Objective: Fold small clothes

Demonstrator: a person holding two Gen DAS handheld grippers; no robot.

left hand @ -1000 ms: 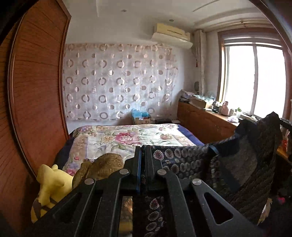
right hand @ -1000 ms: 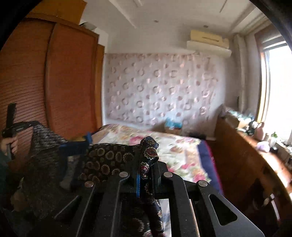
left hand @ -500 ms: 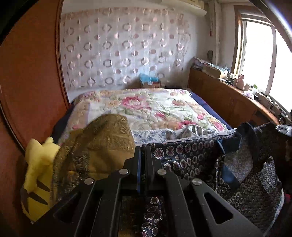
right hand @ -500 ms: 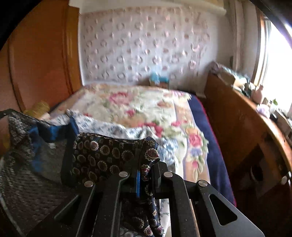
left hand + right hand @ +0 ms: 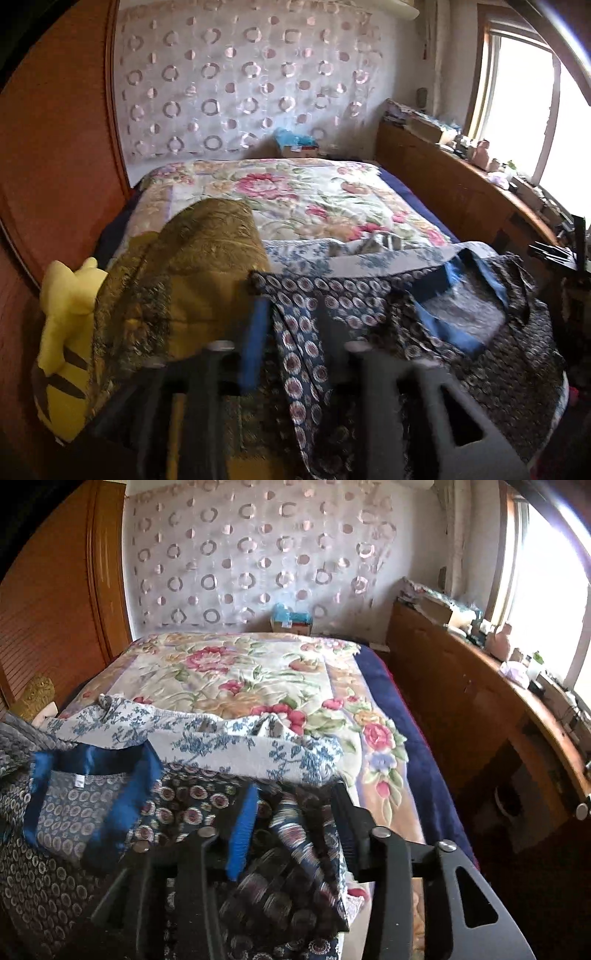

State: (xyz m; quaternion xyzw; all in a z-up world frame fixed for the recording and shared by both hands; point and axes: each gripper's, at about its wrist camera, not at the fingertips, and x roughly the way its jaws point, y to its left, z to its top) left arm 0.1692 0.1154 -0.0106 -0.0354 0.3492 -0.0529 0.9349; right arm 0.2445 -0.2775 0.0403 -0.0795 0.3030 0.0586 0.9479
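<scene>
A dark blue patterned garment (image 5: 461, 332) with a blue-trimmed neckline lies spread on the near end of the bed; it also shows in the right wrist view (image 5: 85, 812). My left gripper (image 5: 291, 314) is open, its jaws apart on either side of the garment's left corner. My right gripper (image 5: 295, 794) is open too, jaws apart over the garment's right corner, which lies loose between them. A white and blue floral garment (image 5: 229, 742) lies just beyond the dark one.
The bed (image 5: 314, 195) has a floral quilt. An olive-gold cloth (image 5: 199, 277) and a yellow plush toy (image 5: 66, 332) sit at the near left. A wooden wardrobe (image 5: 55, 147) is on the left, a wooden sideboard (image 5: 480, 709) along the right under the window.
Both grippers came down from holding the garment up in the air to the bed. Both have opened and let go of the garment, which now lies on the bed.
</scene>
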